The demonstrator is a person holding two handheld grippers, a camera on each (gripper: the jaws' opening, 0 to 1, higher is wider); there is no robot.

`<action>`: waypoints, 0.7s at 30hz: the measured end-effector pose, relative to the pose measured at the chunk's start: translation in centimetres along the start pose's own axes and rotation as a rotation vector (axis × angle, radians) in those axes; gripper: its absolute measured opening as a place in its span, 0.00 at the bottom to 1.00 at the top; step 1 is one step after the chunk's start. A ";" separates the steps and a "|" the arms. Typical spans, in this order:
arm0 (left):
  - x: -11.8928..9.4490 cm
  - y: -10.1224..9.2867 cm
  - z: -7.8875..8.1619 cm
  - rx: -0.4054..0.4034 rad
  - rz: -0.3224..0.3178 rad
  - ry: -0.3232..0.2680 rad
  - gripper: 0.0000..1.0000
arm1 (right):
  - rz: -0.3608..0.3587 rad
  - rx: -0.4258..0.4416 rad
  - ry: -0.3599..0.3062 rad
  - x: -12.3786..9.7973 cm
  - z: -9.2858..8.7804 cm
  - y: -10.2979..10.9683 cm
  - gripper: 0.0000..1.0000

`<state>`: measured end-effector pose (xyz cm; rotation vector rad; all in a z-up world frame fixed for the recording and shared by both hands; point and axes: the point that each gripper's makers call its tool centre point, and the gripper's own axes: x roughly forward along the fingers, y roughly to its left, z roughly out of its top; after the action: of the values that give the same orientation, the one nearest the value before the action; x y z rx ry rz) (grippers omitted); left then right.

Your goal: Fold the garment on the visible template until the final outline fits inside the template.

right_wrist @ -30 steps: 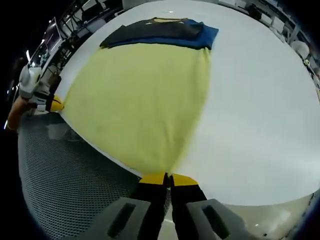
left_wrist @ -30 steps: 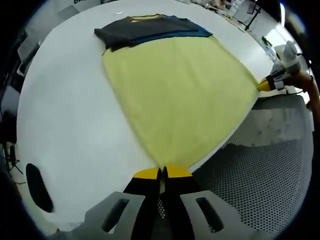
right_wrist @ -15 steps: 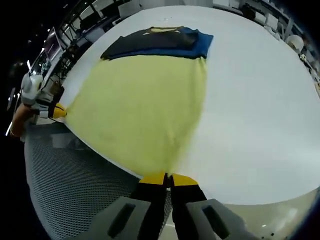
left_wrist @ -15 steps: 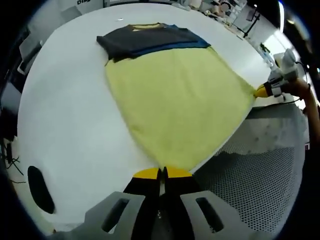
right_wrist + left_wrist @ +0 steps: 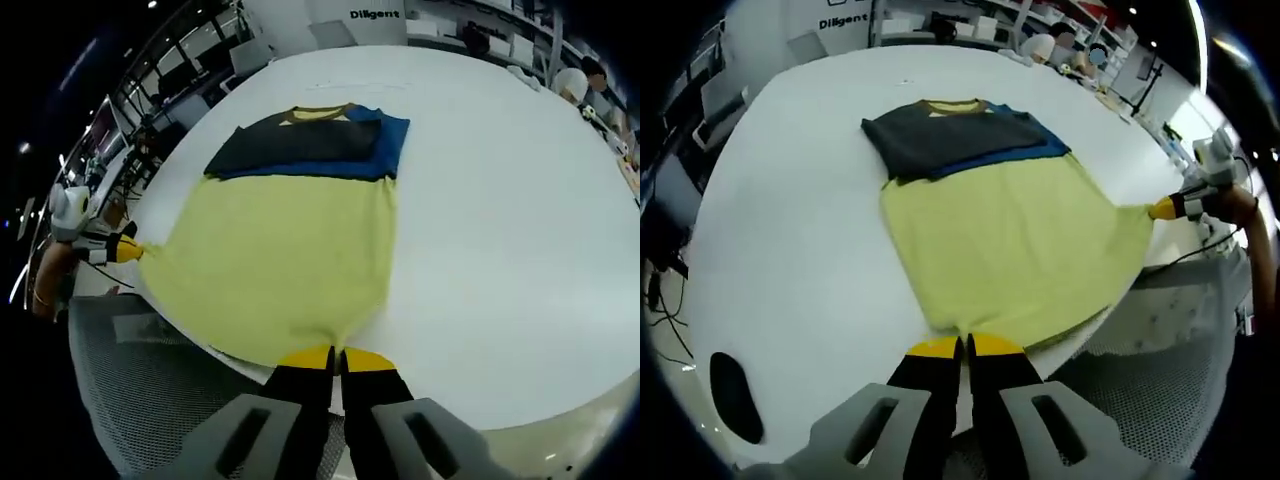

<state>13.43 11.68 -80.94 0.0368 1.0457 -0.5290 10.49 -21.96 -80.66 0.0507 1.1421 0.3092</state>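
At the near edge, left tongs (image 5: 965,345) shut on one hem corner of the shirt (image 5: 1010,250), right tongs (image 5: 337,355) shut on the other corner of the same yellow hem; each pair seen off to the side from the other's view, pinching its corner taut. Just ahead of both, yellow cloth stretched flat over the white desk (image 5: 790,250), hem partly overhanging its edge. Farther on, the dark grey and blue upper part lying folded, collar at the far end. No template outline to be made out. Likely step: hem gripped, ready for a fold away from the tongs. Next move calls for lifting both corners evenly and carrying them forward onto the dark part. Below the desk edge, perforated flooring (image 5: 130,400); beyond the desk, workshop shelving and clutter.
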 end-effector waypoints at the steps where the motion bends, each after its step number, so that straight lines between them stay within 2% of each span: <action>1: -0.2 0.1 0.6 -0.001 0.001 -0.020 0.01 | -0.002 -0.003 -0.009 -0.1 0.4 0.0 0.00; 8: -0.7 1.1 3.4 -0.020 0.042 -0.100 0.01 | 0.004 0.020 -0.090 -0.8 3.1 -0.1 0.00; 11: -0.9 1.4 4.4 -0.025 0.048 -0.129 0.01 | -0.002 0.021 -0.108 -0.9 4.0 -0.2 0.00; 13: -1.1 1.5 5.6 -0.054 0.040 -0.170 0.01 | -0.010 0.010 -0.111 -1.1 4.6 -0.4 0.00; 21: -1.5 2.5 8.9 -0.069 0.047 -0.245 0.01 | 0.026 0.052 -0.221 -2.0 9.1 -0.7 0.00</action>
<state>21.18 12.01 -75.62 -0.0631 0.8210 -0.4425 18.06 -22.14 -75.20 0.1427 0.9309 0.2895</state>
